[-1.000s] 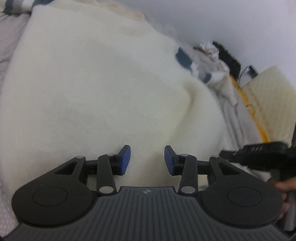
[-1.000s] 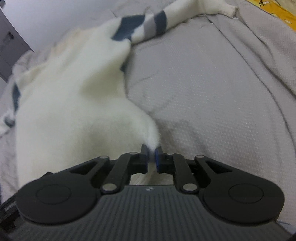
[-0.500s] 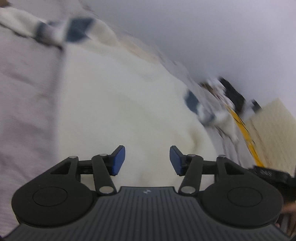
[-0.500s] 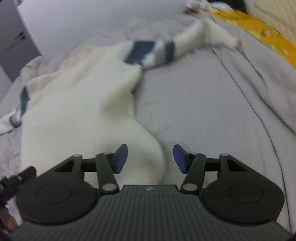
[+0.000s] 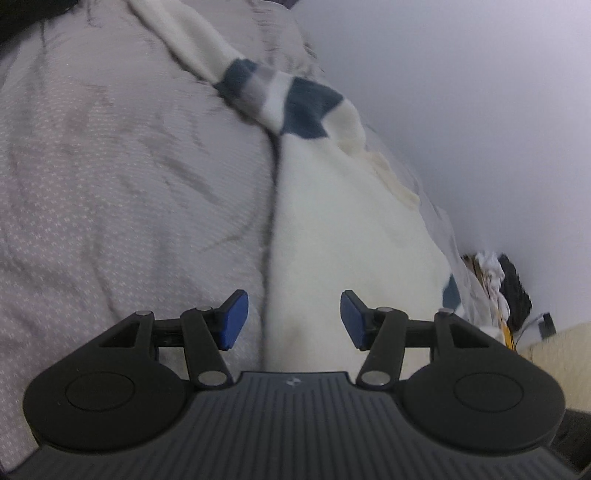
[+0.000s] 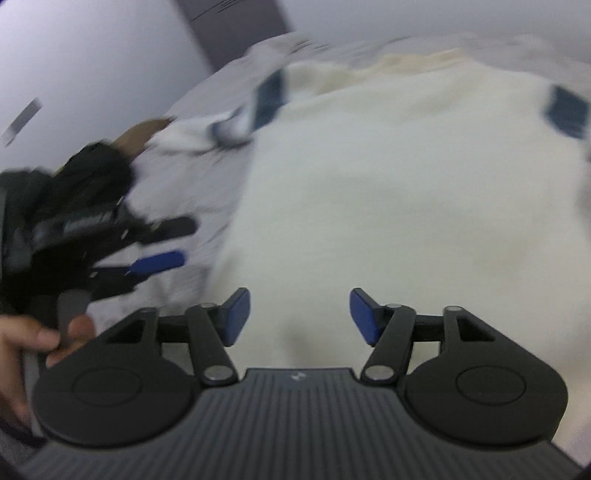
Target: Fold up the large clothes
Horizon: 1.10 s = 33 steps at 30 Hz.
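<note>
A cream sweater (image 5: 343,236) lies spread on the grey bed cover (image 5: 110,192). One sleeve with navy and grey stripes (image 5: 280,99) stretches up and away from it. My left gripper (image 5: 294,319) is open above the sweater's left edge, with nothing between its blue pads. My right gripper (image 6: 300,319) hovers over the sweater body (image 6: 406,192); its jaws are opening and hold nothing. In the blurred right wrist view the left gripper (image 6: 181,242) shows at the left, held by a hand (image 6: 22,350).
A pale wall runs along the far side of the bed. A heap of dark and white items (image 5: 506,288) and a cream padded surface (image 5: 554,350) sit at the right. A dark panel (image 6: 236,26) stands against the wall.
My right gripper let go of the sweater's corner, opened wide and swung left over the body. My left gripper opened a little more and swung to the sweater's left edge.
</note>
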Each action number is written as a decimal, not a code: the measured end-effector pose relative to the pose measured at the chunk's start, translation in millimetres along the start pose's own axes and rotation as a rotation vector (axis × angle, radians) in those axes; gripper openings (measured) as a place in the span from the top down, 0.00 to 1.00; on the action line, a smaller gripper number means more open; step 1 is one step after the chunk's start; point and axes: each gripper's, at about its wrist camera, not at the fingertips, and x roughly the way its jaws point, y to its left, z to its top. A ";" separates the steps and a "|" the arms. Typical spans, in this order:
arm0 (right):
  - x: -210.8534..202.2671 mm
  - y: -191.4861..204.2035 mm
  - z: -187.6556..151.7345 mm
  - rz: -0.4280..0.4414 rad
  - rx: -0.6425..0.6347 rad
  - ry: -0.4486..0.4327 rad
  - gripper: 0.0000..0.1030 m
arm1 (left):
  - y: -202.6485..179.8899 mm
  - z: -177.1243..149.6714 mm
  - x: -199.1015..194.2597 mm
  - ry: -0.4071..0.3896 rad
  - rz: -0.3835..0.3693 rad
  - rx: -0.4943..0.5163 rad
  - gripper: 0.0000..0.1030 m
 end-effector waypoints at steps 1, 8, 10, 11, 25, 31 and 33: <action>7.9 3.1 -0.2 0.024 -0.011 0.007 0.23 | 2.8 2.3 1.1 -0.004 -0.001 -0.009 0.40; 45.1 24.7 -11.9 0.032 -0.193 0.047 0.23 | 9.2 12.8 16.3 -0.023 0.002 -0.009 0.41; 55.0 32.8 -20.0 -0.007 -0.278 0.063 0.33 | 10.8 14.8 21.8 -0.018 -0.004 -0.009 0.41; 57.5 35.1 -23.8 -0.023 -0.312 0.060 0.43 | 11.2 14.9 23.6 -0.016 -0.010 -0.006 0.41; 0.8 -61.9 15.2 0.022 0.168 -0.099 0.90 | -1.2 -2.6 35.0 0.057 -0.212 0.000 0.41; 11.5 -103.6 14.7 -0.032 0.333 -0.096 0.91 | -9.2 -31.1 64.6 0.191 -0.276 -0.040 0.41; 16.2 -105.5 12.2 -0.034 0.353 -0.091 0.91 | -12.4 -41.1 75.2 0.235 -0.289 -0.057 0.41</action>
